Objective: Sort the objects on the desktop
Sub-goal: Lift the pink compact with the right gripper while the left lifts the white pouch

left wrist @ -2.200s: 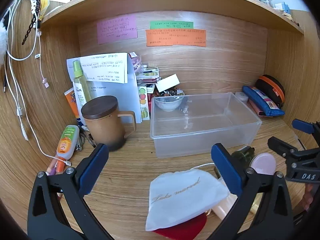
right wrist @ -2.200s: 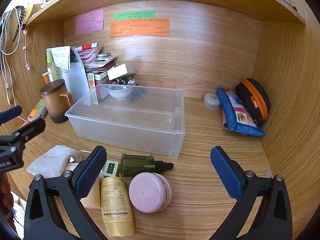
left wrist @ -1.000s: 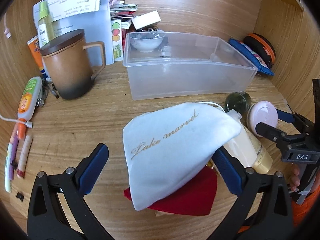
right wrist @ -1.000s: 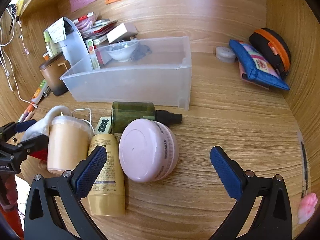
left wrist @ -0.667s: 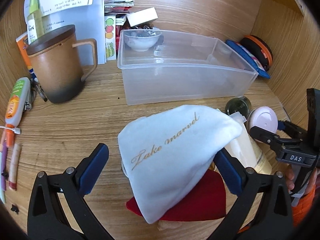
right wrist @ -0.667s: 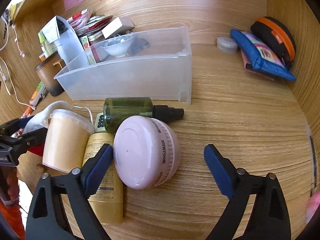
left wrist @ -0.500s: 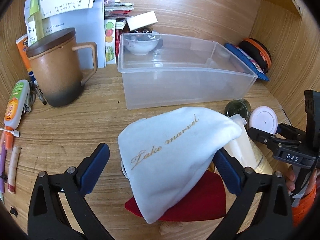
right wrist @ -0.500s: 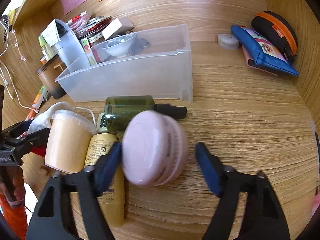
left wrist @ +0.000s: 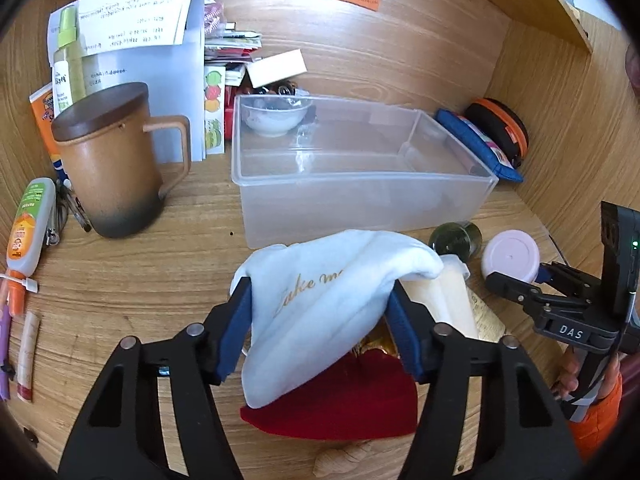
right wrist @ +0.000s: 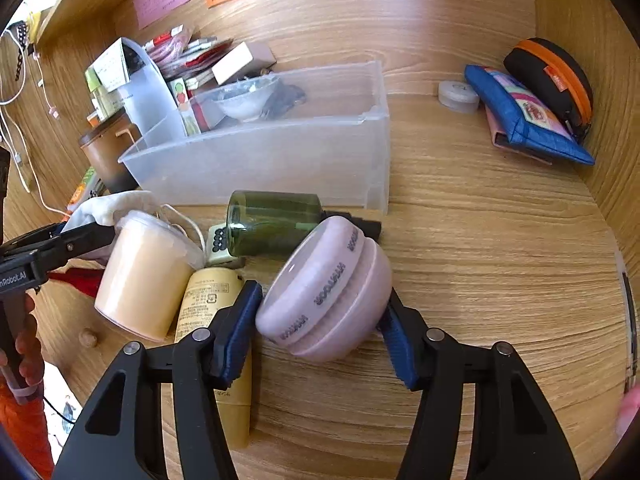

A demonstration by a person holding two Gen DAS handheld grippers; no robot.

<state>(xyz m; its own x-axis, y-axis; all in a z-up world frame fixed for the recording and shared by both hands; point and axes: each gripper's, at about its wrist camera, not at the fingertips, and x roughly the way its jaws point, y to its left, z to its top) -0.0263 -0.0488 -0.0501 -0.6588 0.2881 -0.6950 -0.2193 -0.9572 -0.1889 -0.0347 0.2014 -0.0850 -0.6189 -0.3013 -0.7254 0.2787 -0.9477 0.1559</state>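
Observation:
My left gripper (left wrist: 320,296) is closing, and its blue pads press both sides of the white pouch (left wrist: 320,332) with gold lettering, which lies over a red pouch (left wrist: 352,396). My right gripper (right wrist: 322,300) is also closing, its pads on the round pink jar (right wrist: 332,288), which is tilted up on its edge. Beside the jar lie a dark green bottle (right wrist: 276,224), a cream tub (right wrist: 148,272) and a yellow tube (right wrist: 212,320). The clear plastic bin (right wrist: 280,160) stands just behind them.
A lidded brown mug (left wrist: 108,168) and a stack of papers stand at the back left. An orange-capped tube (left wrist: 30,224) and pens lie at the left edge. A blue pouch (right wrist: 524,120), a black-and-orange case (right wrist: 552,76) and a small round tin (right wrist: 458,96) sit at the right wall.
Both grippers went from wide open to closed in: the left onto the white pouch, the right onto the pink jar, which has tipped from lying flat up onto its edge.

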